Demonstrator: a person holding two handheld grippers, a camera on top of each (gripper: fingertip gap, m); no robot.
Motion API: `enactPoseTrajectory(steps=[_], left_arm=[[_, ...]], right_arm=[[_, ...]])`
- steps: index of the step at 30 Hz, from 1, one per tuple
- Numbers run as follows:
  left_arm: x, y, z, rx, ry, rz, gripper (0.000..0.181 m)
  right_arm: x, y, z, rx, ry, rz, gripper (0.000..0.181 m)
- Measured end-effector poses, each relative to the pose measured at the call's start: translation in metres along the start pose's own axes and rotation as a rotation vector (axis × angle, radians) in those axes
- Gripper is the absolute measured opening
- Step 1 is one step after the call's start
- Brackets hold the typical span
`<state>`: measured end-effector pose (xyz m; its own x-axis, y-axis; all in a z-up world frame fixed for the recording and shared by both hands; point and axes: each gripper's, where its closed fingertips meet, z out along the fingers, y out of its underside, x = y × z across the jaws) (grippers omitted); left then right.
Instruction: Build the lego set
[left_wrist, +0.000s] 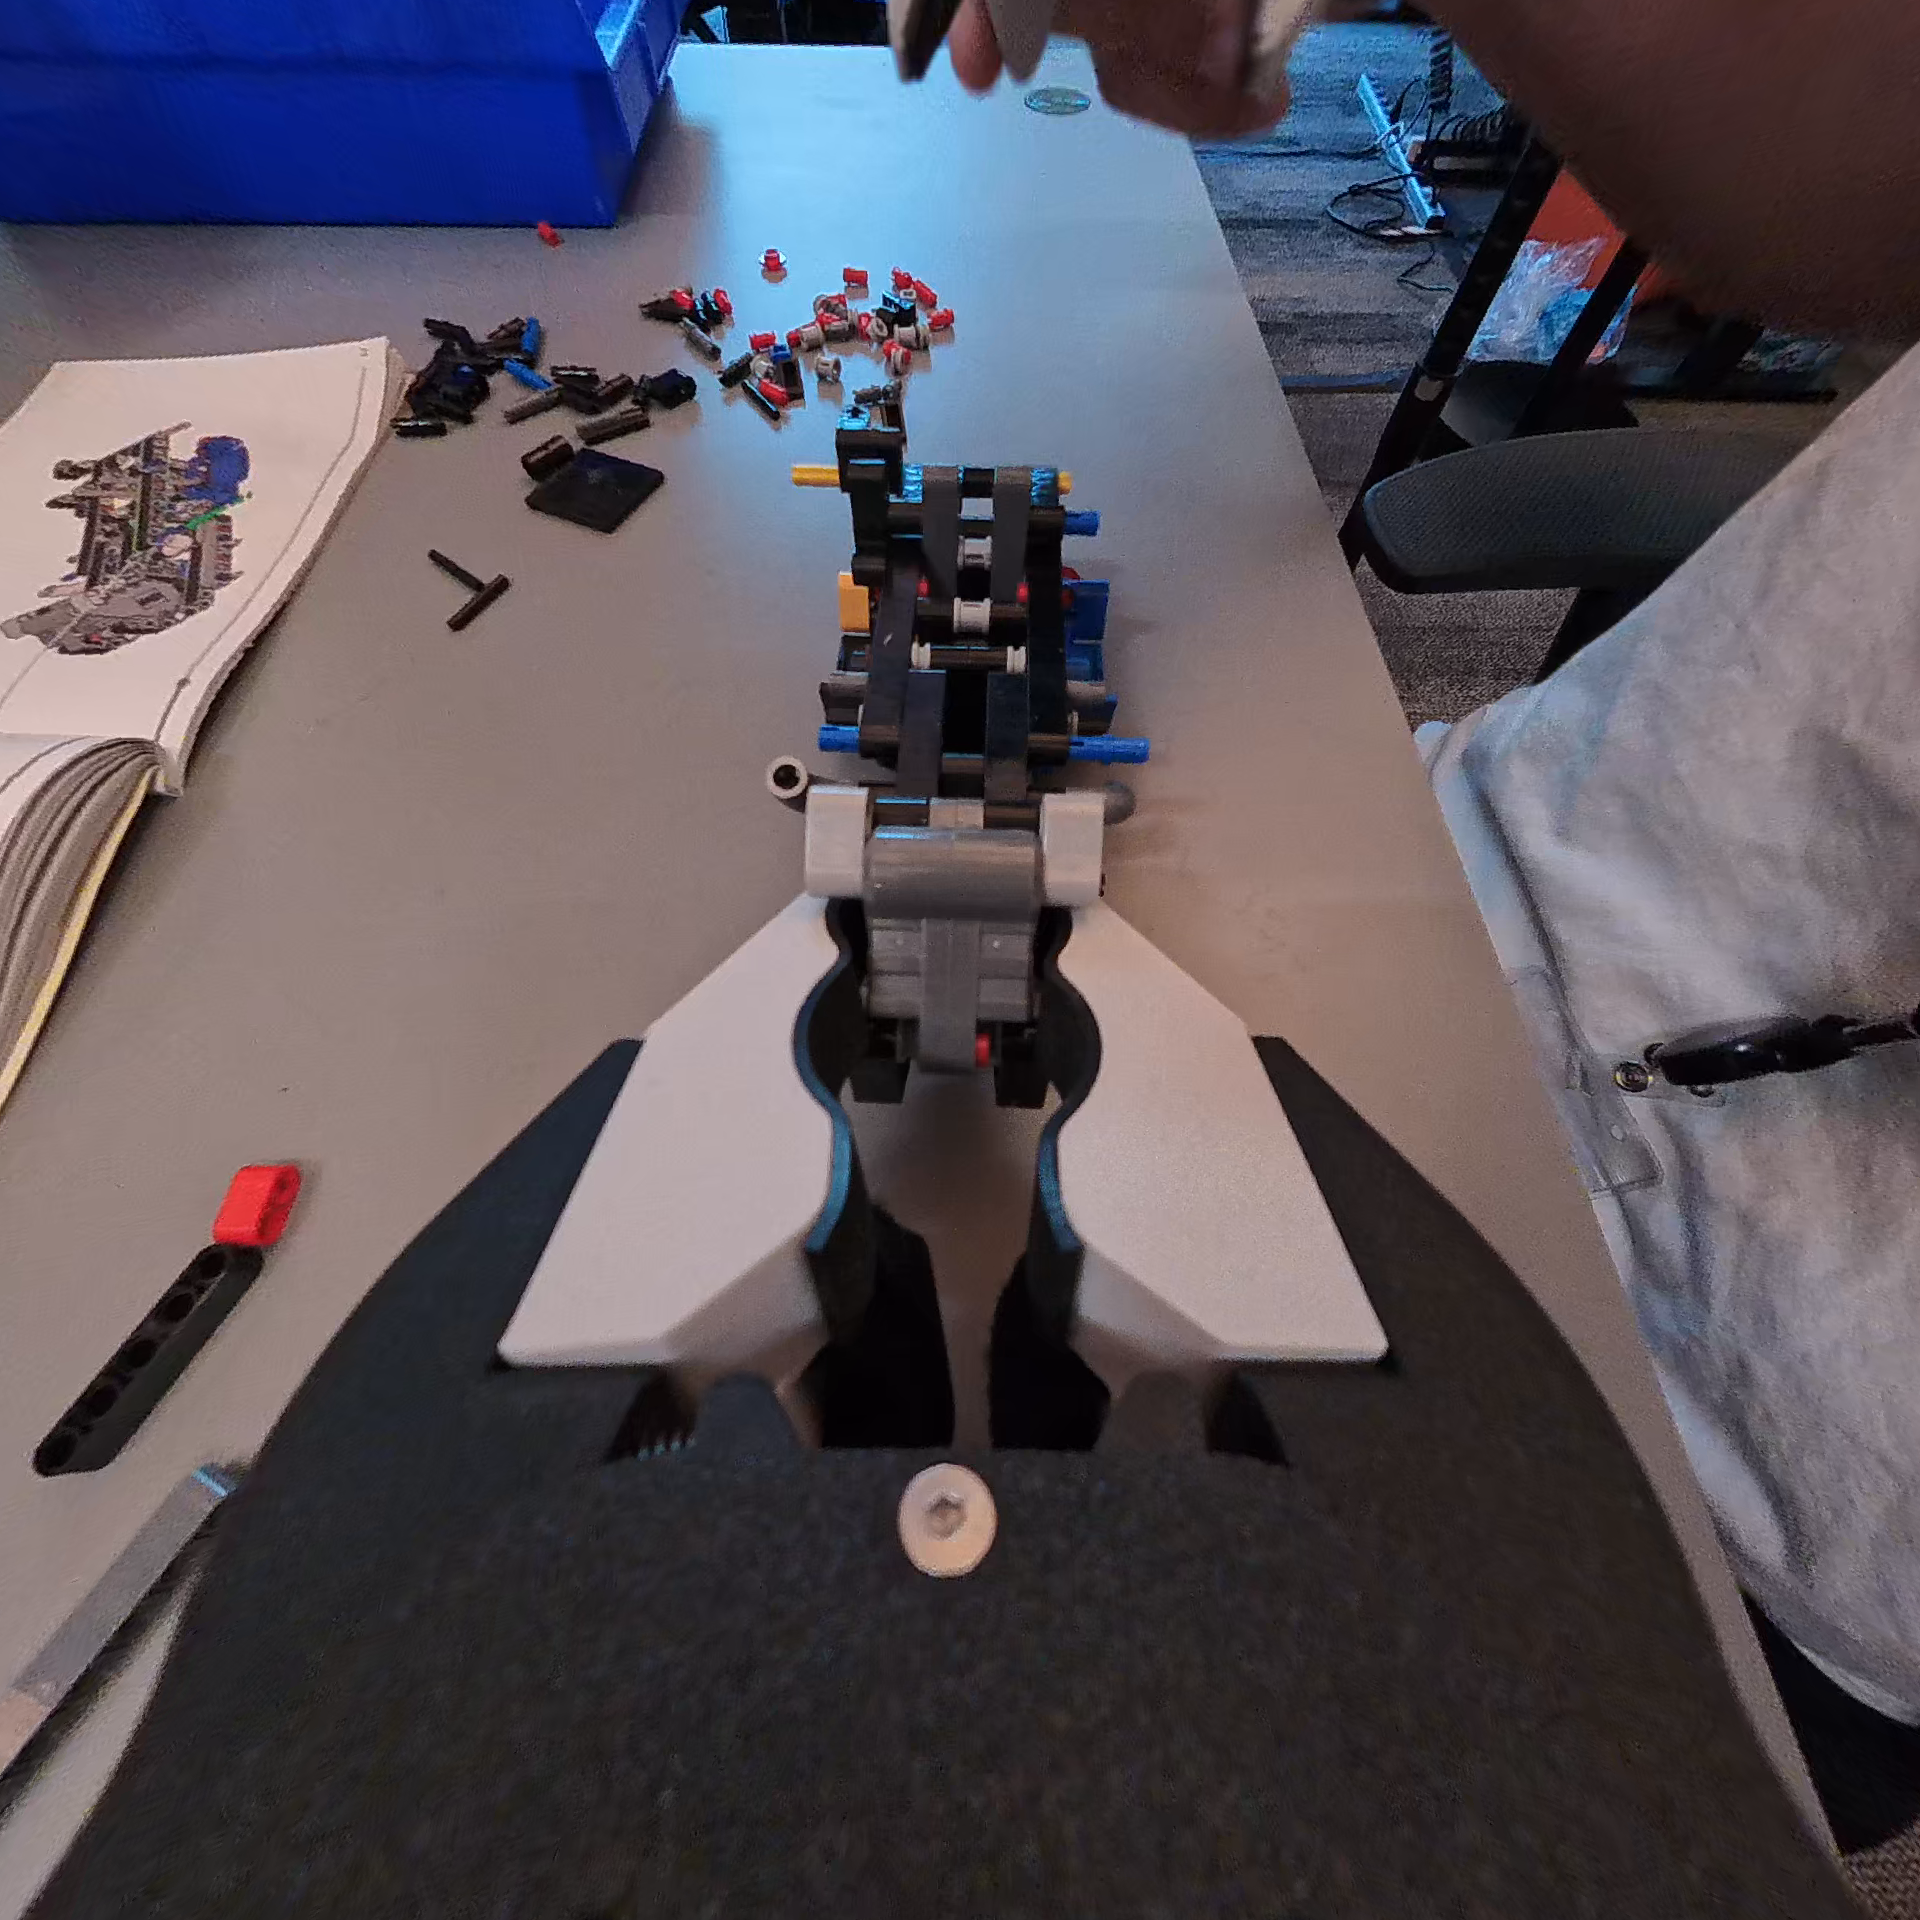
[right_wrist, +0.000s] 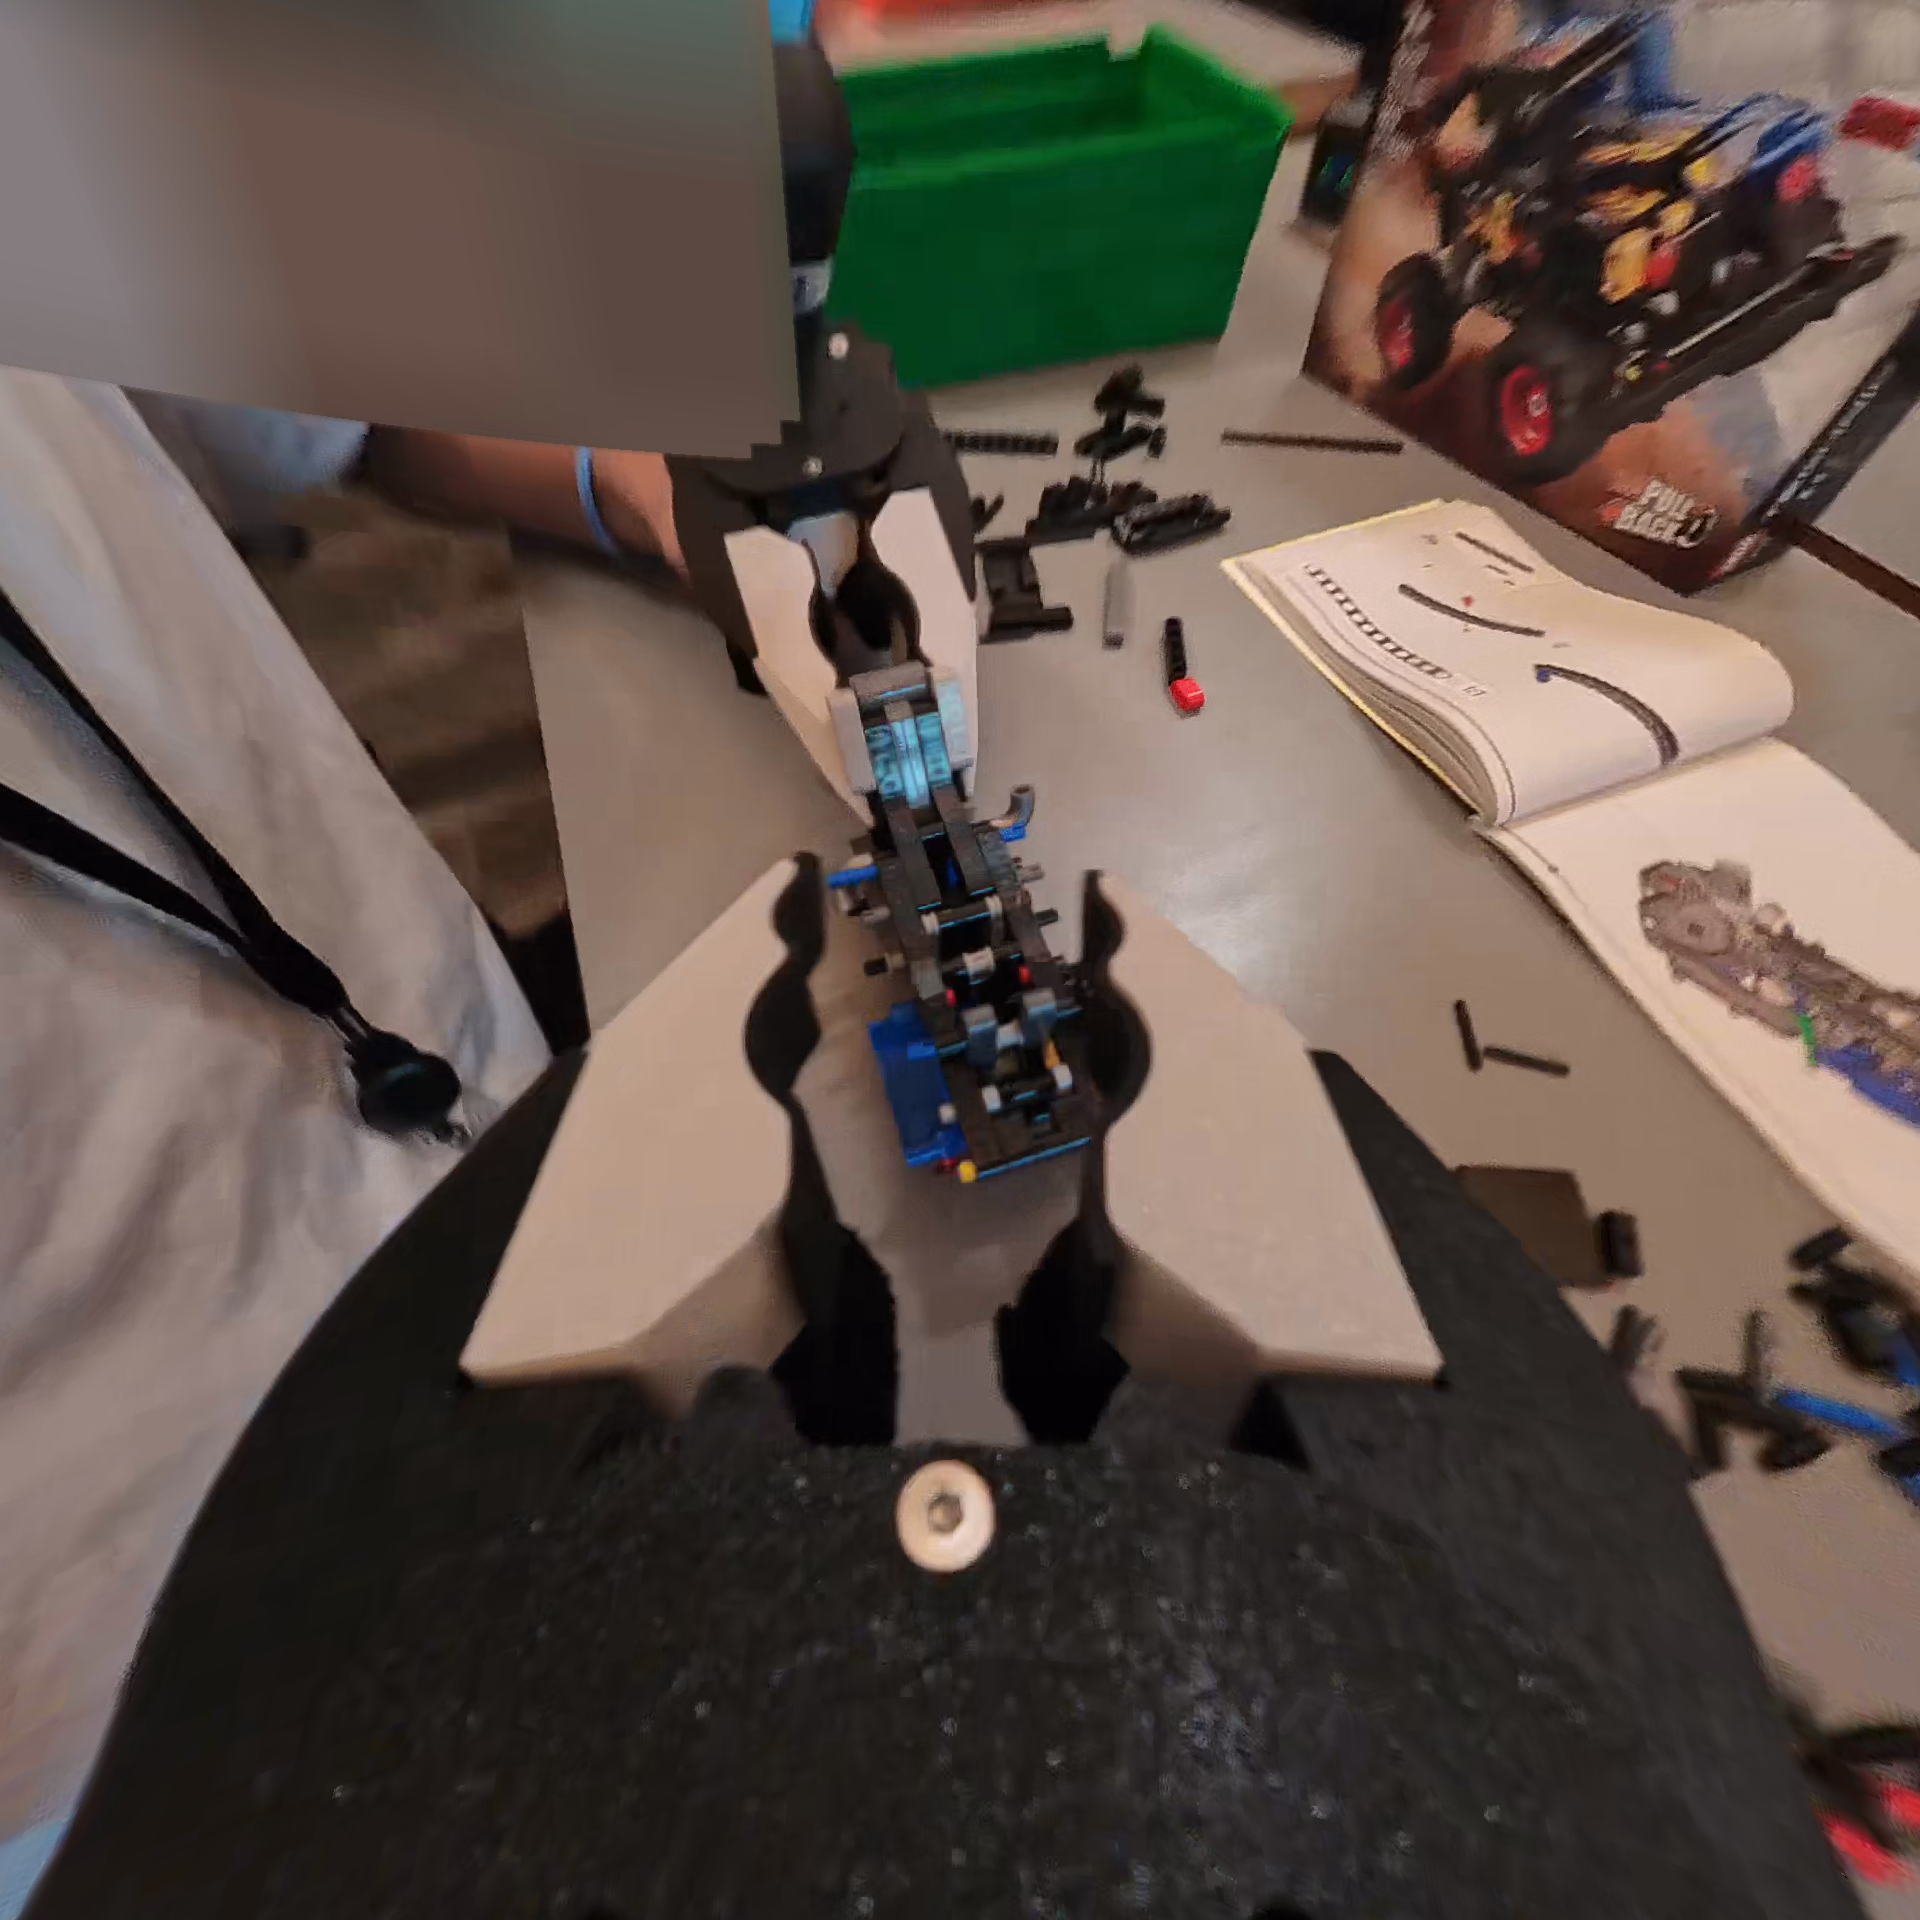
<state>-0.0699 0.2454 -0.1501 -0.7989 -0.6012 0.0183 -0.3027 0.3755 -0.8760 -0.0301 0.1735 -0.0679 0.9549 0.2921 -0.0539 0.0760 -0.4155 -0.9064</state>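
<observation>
On the table (left_wrist: 1195, 416), black-blue lego chassis (left_wrist: 966, 623) lies lengthwise.

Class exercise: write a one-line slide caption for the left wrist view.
Left gripper clamps the grey end of a half-built Lego chassis on a grey table, loose parts beyond.

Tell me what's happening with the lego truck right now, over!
Left hand-held gripper shut on the lego chassis, holding its grey end. Right hand-held gripper open, straddling the chassis's blue end. Loose pieces and manual lie off to the side.
</observation>
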Motion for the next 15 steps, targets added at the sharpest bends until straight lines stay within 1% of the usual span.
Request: enactPoseTrajectory(steps=[3, 5, 6, 8, 10, 11, 12, 14, 15], left_arm=[[0.000, 0.000, 0.000, -0.005, 0.002, -0.001, 0.025], [0.000, 0.000, -0.001, -0.007, 0.001, 0.005, 0.025], [0.000, 0.000, -0.001, -0.008, -0.002, 0.008, 0.025], [0.000, 0.000, -0.001, -0.010, 0.001, 0.009, 0.025], [-0.001, 0.000, -0.001, -0.008, 0.004, 0.006, 0.025], [0.000, 0.000, -0.001, -0.009, 0.009, 0.003, 0.025], [0.000, 0.000, 0.000, -0.010, 0.013, 0.000, 0.025], [0.000, 0.000, 0.000, -0.012, 0.016, -0.003, 0.025], [0.000, 0.000, 0.000, -0.015, 0.019, -0.004, 0.025]], right_arm=[[-0.001, 0.025, -0.006, 0.104, 0.046, 0.098, 0.068], [-0.007, 0.035, -0.006, 0.175, 0.049, 0.107, 0.068], [-0.004, 0.040, -0.006, 0.185, 0.088, 0.122, 0.071], [-0.003, 0.055, -0.005, 0.134, 0.143, 0.116, 0.072], [0.012, 0.072, -0.009, 0.044, 0.277, 0.128, 0.067], [0.014, 0.076, -0.009, 0.024, 0.302, 0.126, 0.068], [0.012, 0.079, -0.009, 0.015, 0.309, 0.116, 0.063], [0.007, 0.087, -0.005, -0.037, 0.309, 0.111, 0.045], [0.006, 0.088, -0.004, -0.055, 0.314, 0.101, 0.025]])
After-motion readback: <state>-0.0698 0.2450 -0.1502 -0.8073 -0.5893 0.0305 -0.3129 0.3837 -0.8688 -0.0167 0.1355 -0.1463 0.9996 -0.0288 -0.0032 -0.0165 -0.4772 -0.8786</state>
